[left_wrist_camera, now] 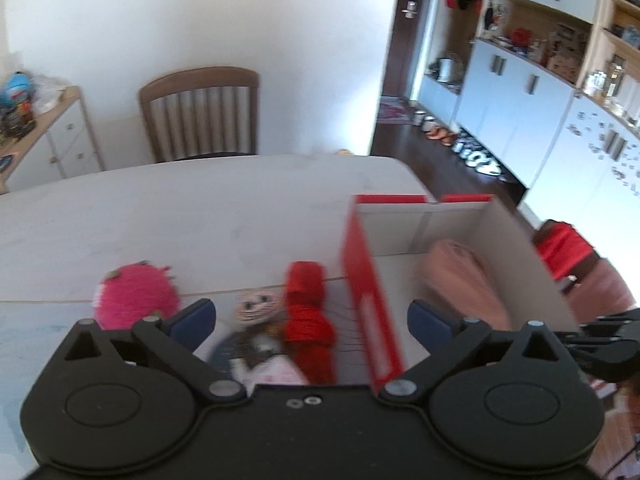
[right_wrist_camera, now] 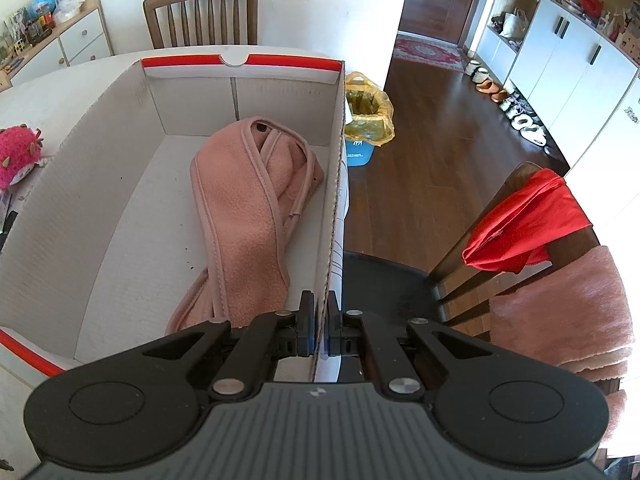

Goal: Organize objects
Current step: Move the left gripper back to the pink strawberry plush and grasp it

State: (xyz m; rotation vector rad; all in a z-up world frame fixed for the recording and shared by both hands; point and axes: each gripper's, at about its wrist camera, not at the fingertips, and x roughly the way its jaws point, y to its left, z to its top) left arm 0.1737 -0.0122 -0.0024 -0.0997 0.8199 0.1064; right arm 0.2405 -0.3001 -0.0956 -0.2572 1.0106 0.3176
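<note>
Right gripper (right_wrist_camera: pixel 318 328), fingers pinched on the near right wall of the red-and-white cardboard box (right_wrist_camera: pixel 120 128), which holds a folded pink fleece cloth (right_wrist_camera: pixel 244 208). Left gripper (left_wrist_camera: pixel 310 318), fingers spread wide and empty, above a red yarn bundle (left_wrist_camera: pixel 308 320), cat doll (left_wrist_camera: pixel 256 308) and pink plush toy (left_wrist_camera: pixel 136 296) on the table (left_wrist_camera: pixel 180 208) beside the box.

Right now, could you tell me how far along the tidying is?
Done: the pink cloth lies inside the box. In hand: the right gripper pinches the box wall; the left gripper is open, empty. Left: pink plush, cat doll and red yarn remain on the table.
</note>
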